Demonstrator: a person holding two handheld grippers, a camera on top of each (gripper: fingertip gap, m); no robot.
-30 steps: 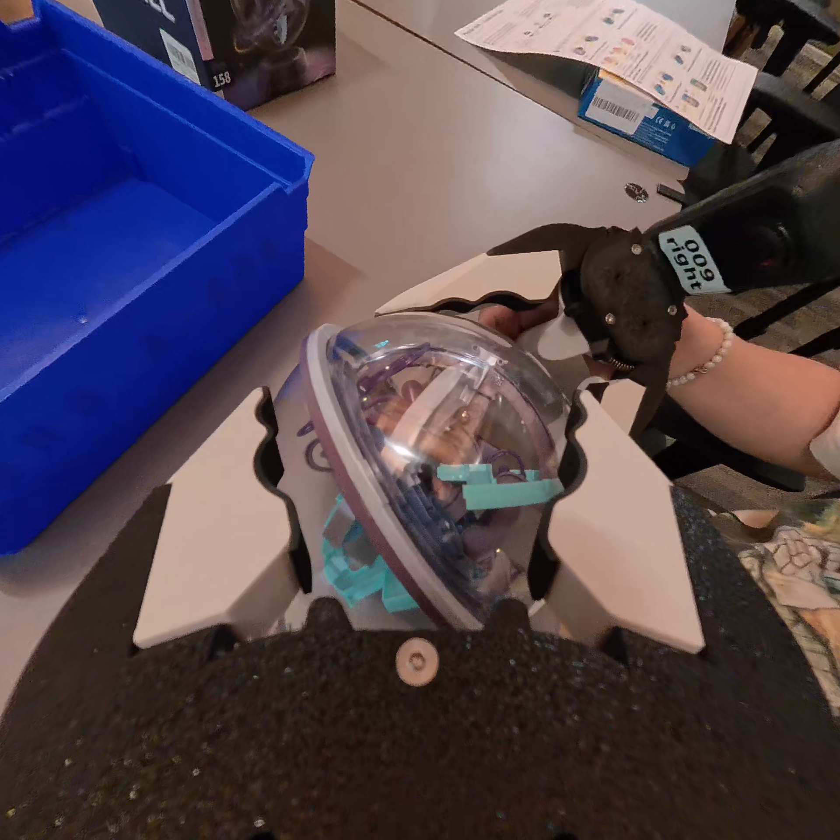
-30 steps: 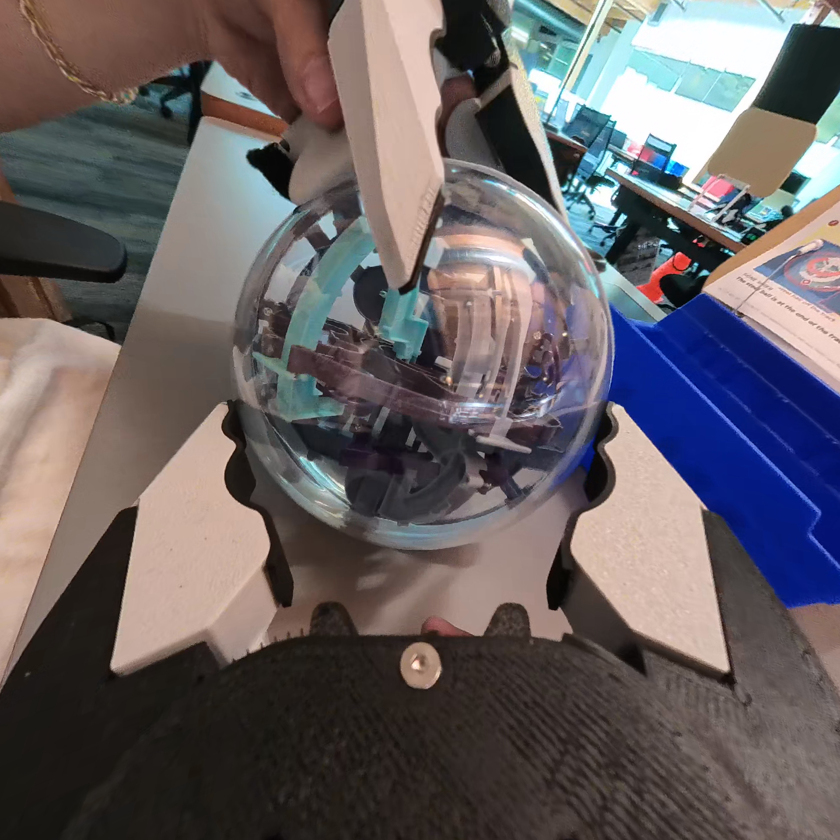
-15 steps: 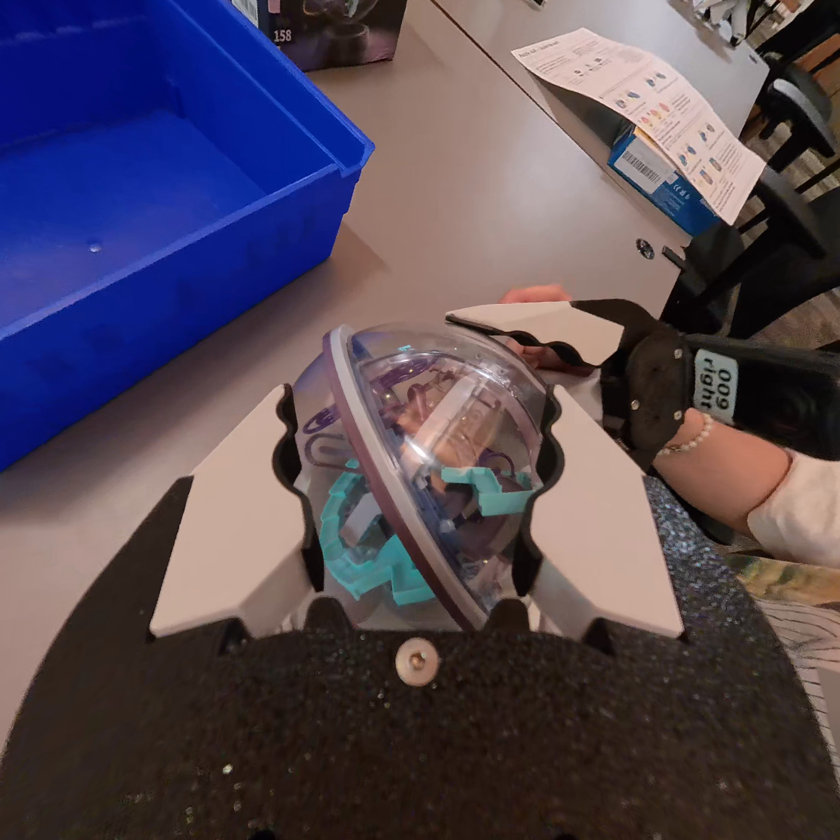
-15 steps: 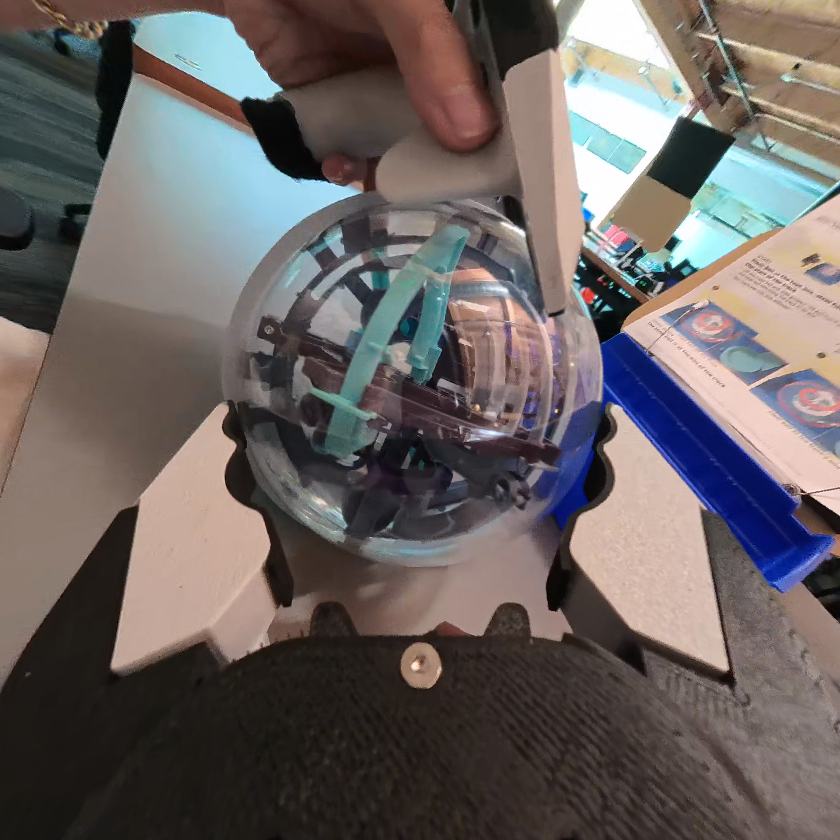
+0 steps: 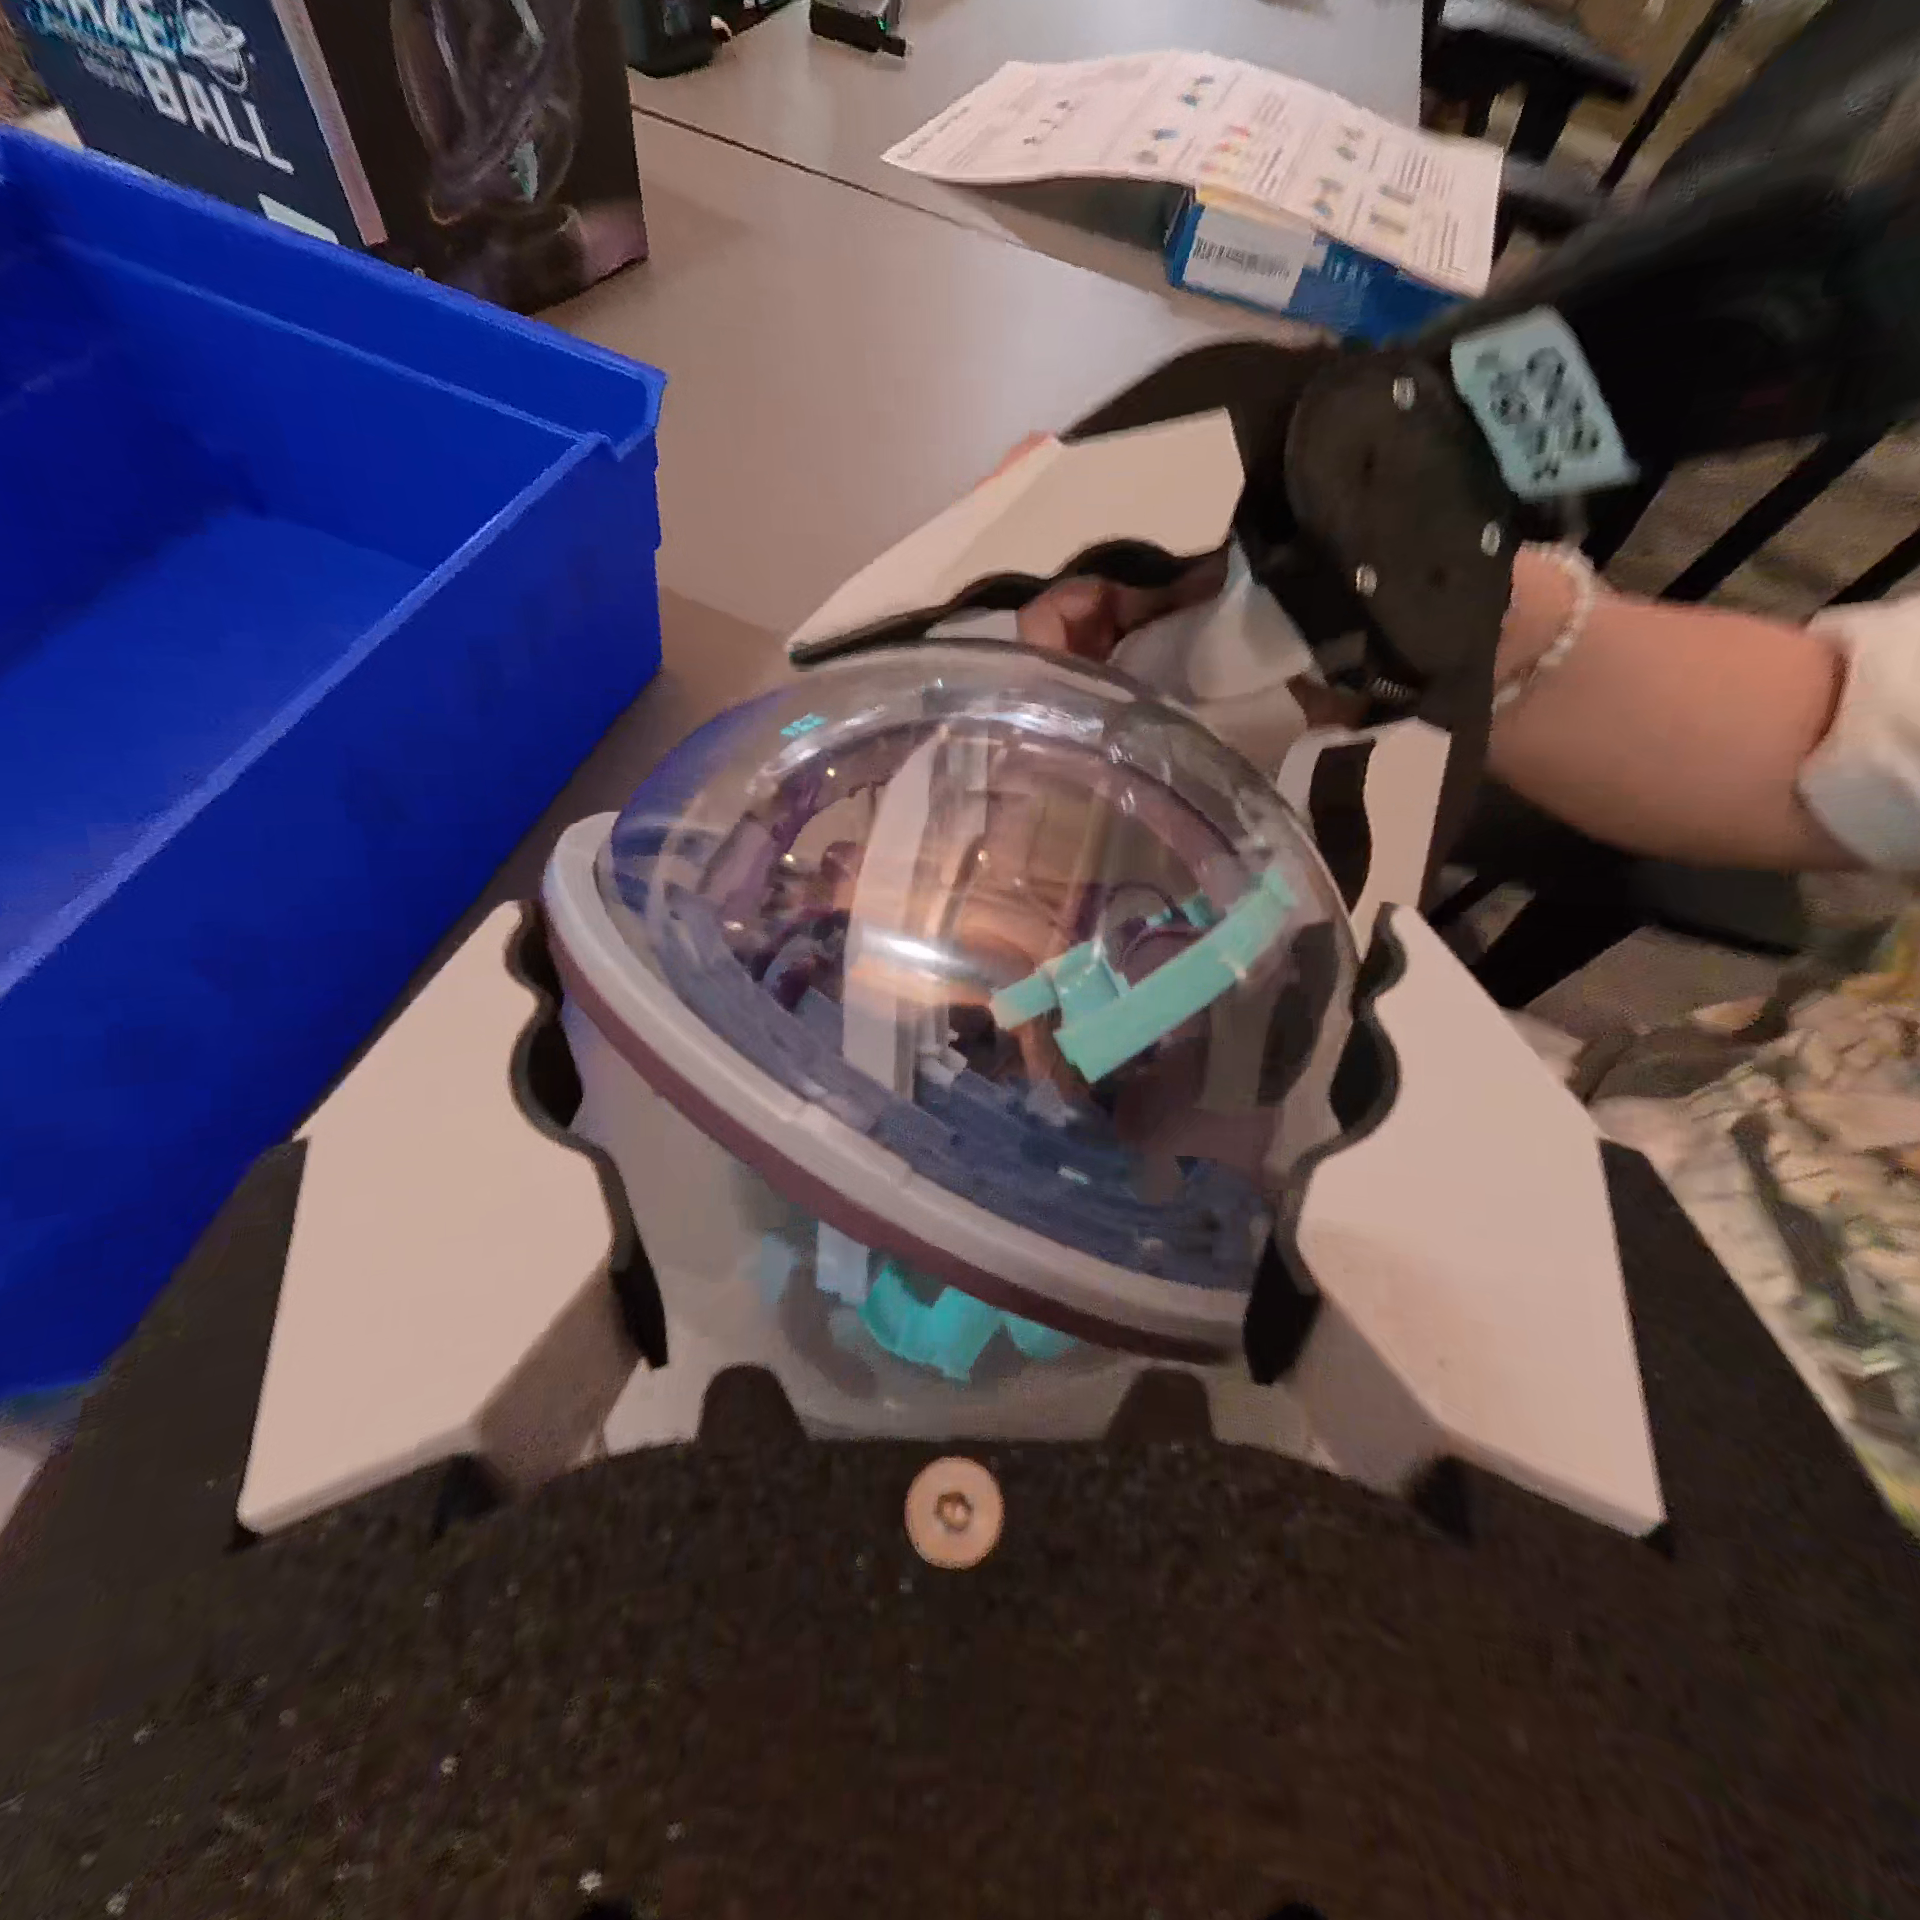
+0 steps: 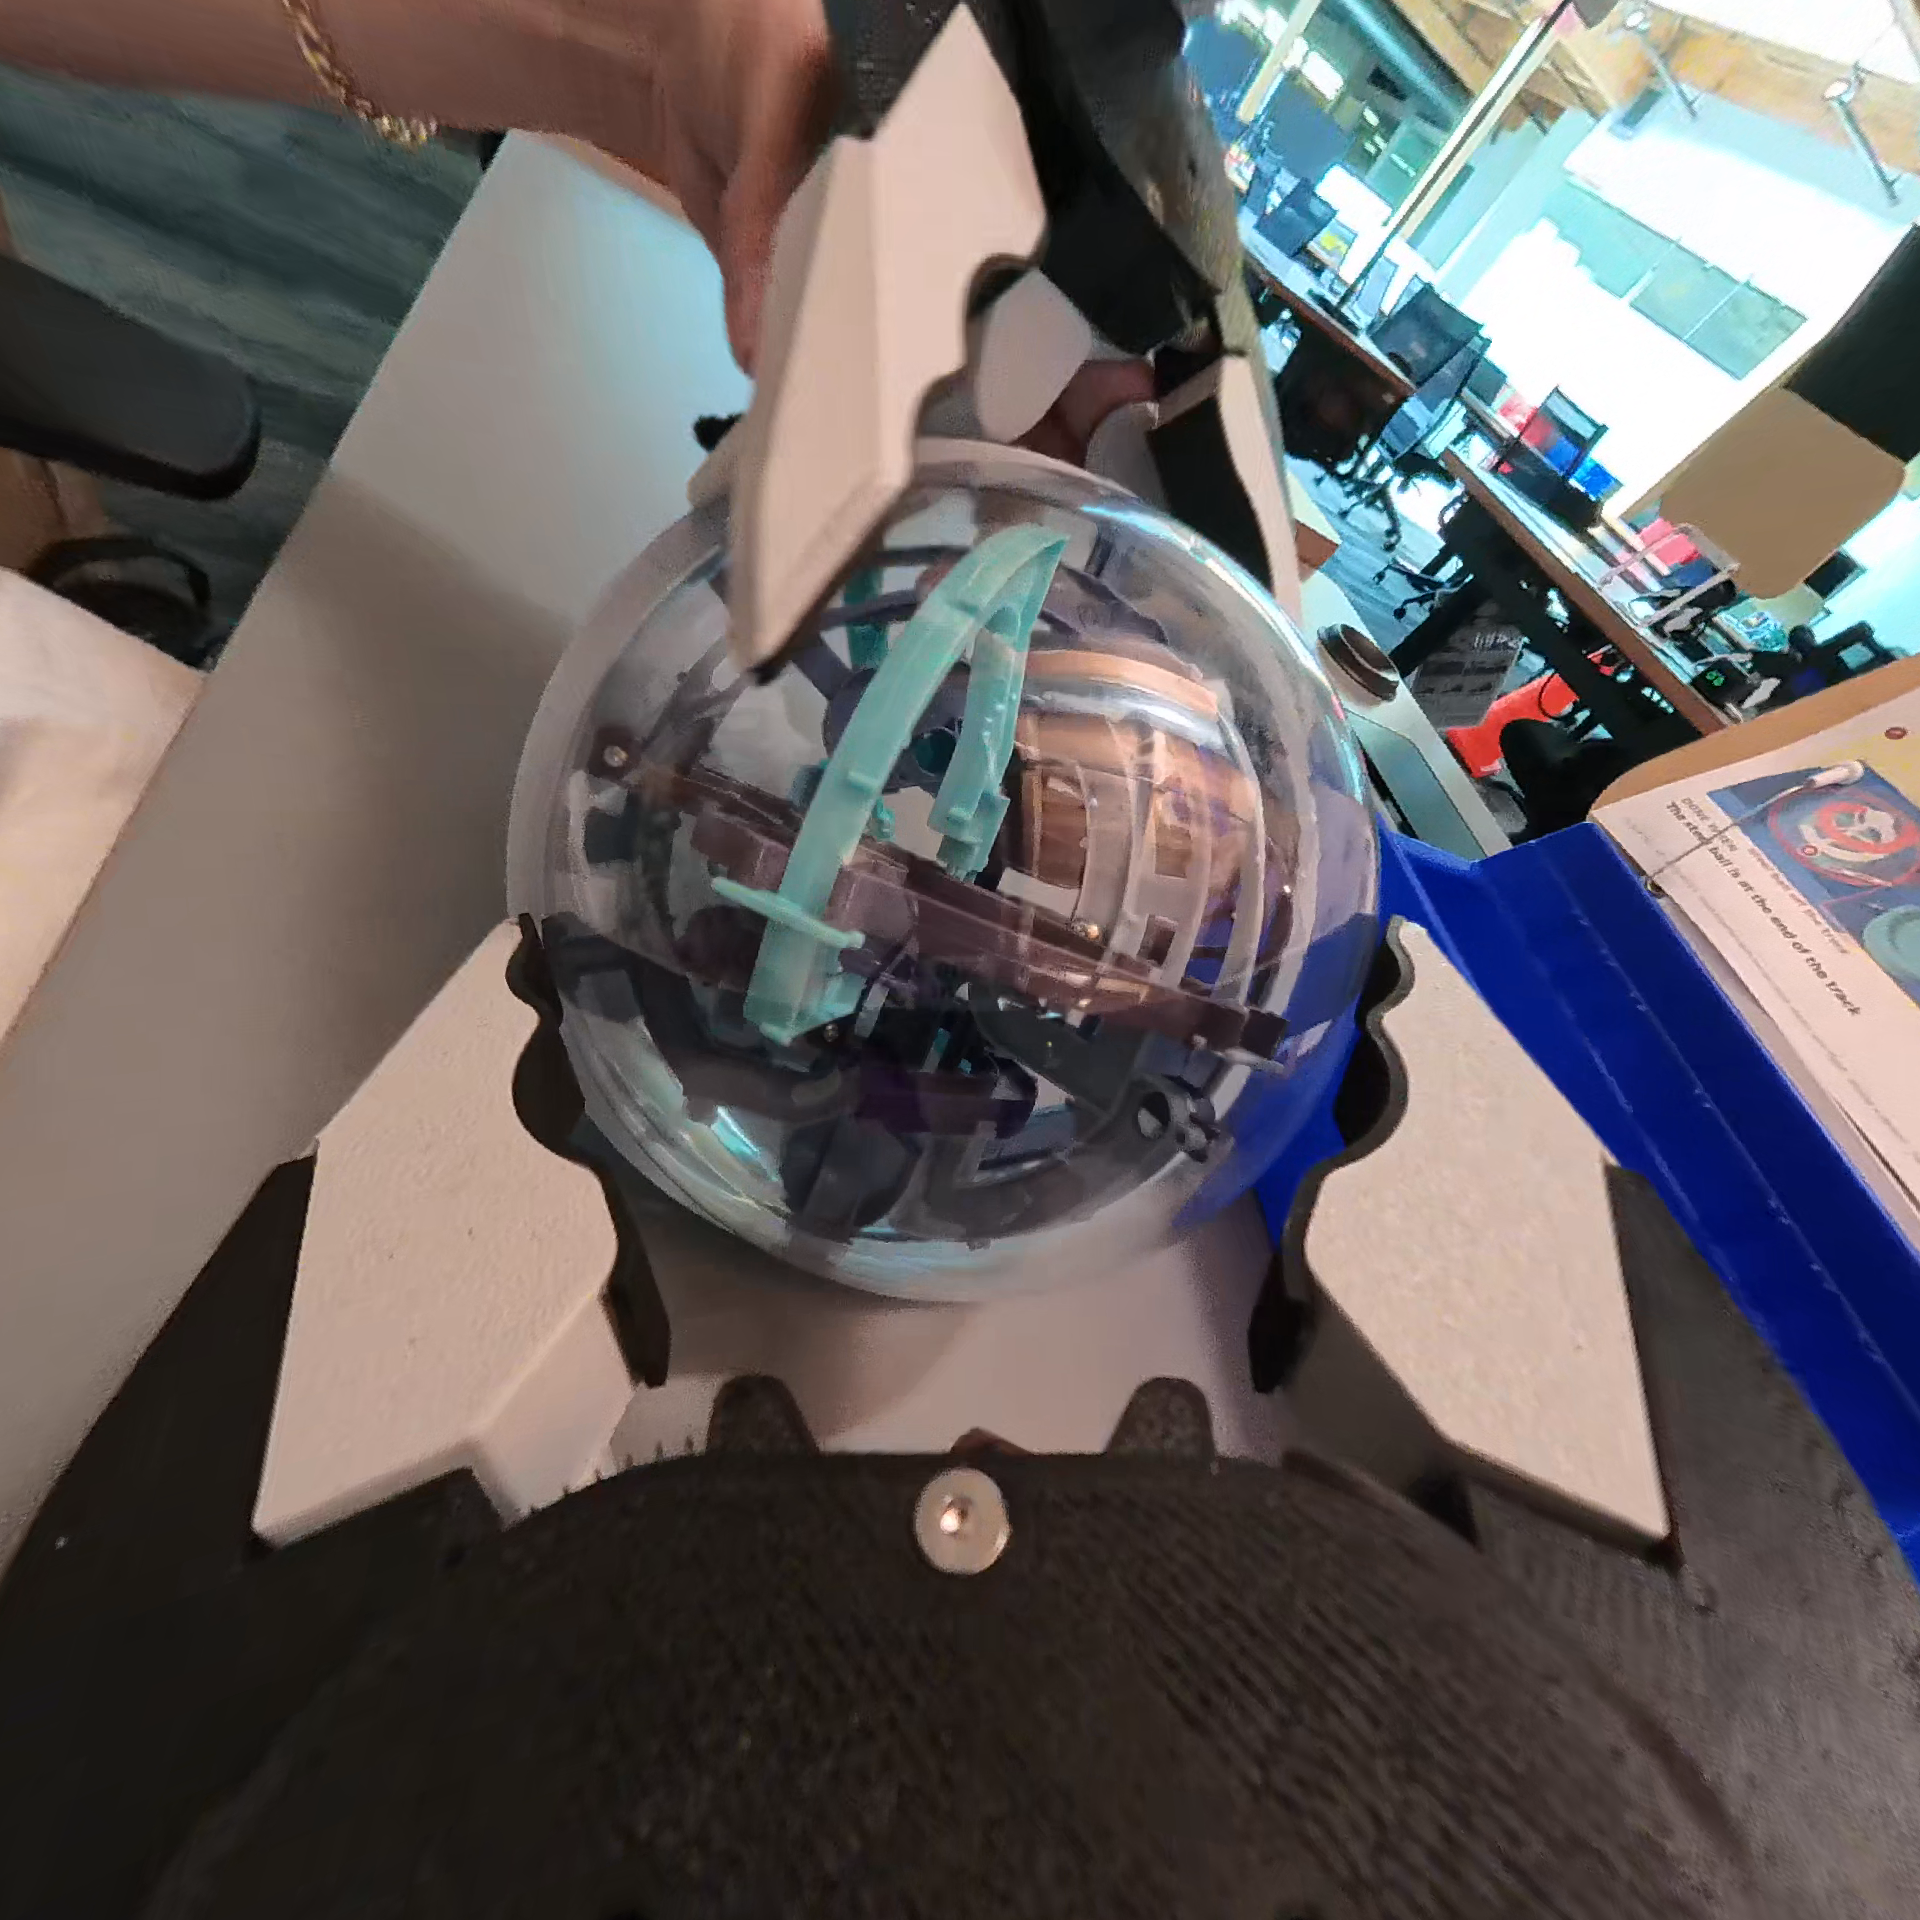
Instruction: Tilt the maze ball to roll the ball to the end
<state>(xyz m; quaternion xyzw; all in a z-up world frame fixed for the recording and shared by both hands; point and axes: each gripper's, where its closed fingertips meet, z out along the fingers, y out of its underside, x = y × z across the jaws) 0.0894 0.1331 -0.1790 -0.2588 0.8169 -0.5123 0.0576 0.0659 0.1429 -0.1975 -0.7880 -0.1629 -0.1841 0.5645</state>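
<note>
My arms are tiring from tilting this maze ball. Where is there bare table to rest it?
Bare table lies between the blue bin, the dark box and the leaflet; the bin's floor is bare too. It is crowded around the maze ball, clamped by the left gripper and right gripper.

I am in an open-plan office or lab workspace. I work at a long pale grey table [image 5: 883, 343], and past it more long desks [image 6: 1538, 540] stand in rows with black office chairs [image 6: 1434, 332] and monitors. Tall bright windows [image 6: 1683, 281] line the far wall under exposed wooden ceiling beams [image 6: 1538, 62]. Grey-blue carpet [image 6: 208, 229] covers the floor. On my table sit a blue plastic bin [image 5: 260, 665], printed instruction sheets [image 5: 1247, 145] and a product box [image 5: 343, 125].
</note>
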